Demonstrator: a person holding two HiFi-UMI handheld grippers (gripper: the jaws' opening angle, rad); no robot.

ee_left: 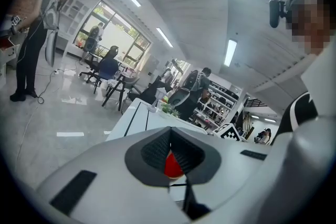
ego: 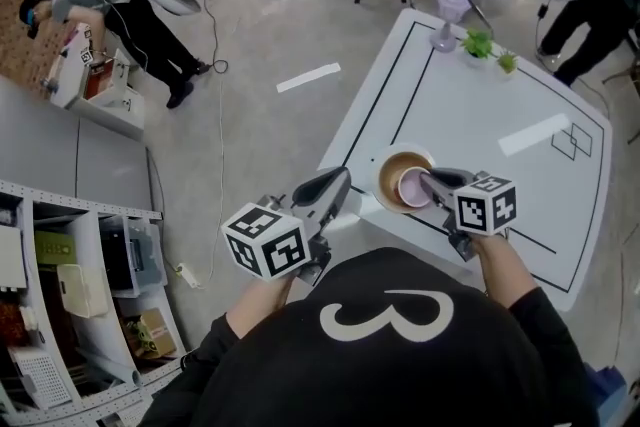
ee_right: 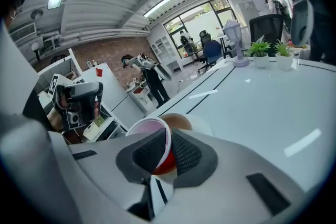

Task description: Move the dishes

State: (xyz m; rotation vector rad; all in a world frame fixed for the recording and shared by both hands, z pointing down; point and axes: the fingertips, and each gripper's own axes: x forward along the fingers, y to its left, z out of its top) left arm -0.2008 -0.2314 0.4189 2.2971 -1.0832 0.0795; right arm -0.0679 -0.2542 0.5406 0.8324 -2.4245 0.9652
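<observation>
An upright pink cup [ego: 410,187] sits inside a brown bowl [ego: 389,169].

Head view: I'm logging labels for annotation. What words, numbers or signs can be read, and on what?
"3": white figure on the person's black top.
Marker cubes: square patterns only, no words.
Shelf boxes: print too small to read.

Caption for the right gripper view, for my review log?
Right gripper clamped on the rim of a pink cup that sits in a brown dish on a white table.
</observation>
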